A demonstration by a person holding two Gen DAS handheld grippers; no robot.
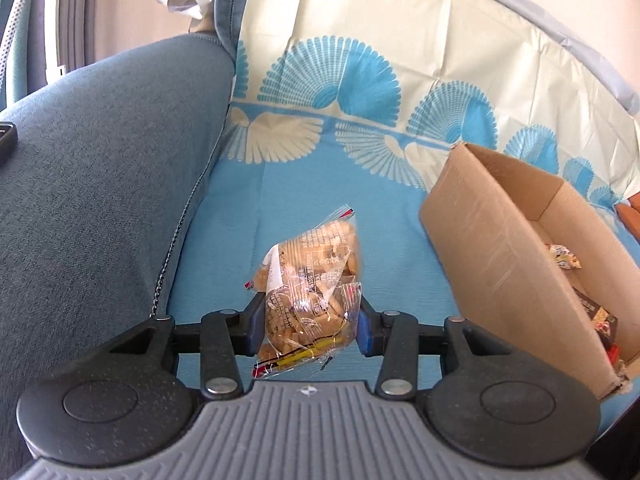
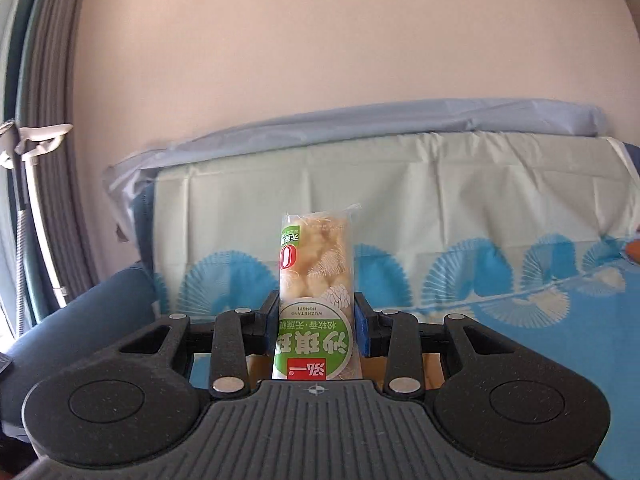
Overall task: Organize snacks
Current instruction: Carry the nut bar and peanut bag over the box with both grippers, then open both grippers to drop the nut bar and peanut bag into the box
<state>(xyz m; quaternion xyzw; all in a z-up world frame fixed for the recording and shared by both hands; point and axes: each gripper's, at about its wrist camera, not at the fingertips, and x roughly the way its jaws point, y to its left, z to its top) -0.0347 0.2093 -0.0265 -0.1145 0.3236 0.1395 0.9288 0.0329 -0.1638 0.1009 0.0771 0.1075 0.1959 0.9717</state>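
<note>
My left gripper [image 1: 310, 322] is shut on a clear packet of tan snack pieces [image 1: 310, 280] and holds it above the blue cloth of the sofa seat, left of an open cardboard box [image 1: 500, 240]. The box holds a few wrapped snacks [image 1: 564, 258]. My right gripper [image 2: 316, 328] is shut on a green and white packet of pale puffed cake [image 2: 316, 276], held upright in front of the sofa back. A strip of cardboard [image 2: 432, 372] shows just below the right gripper.
A blue sofa armrest [image 1: 100, 168] rises at the left. A blue and cream patterned cloth [image 1: 360, 80] covers the seat and back. A dark device [image 1: 6, 140] lies on the armrest. Curtains [image 2: 44, 80] hang at the far left.
</note>
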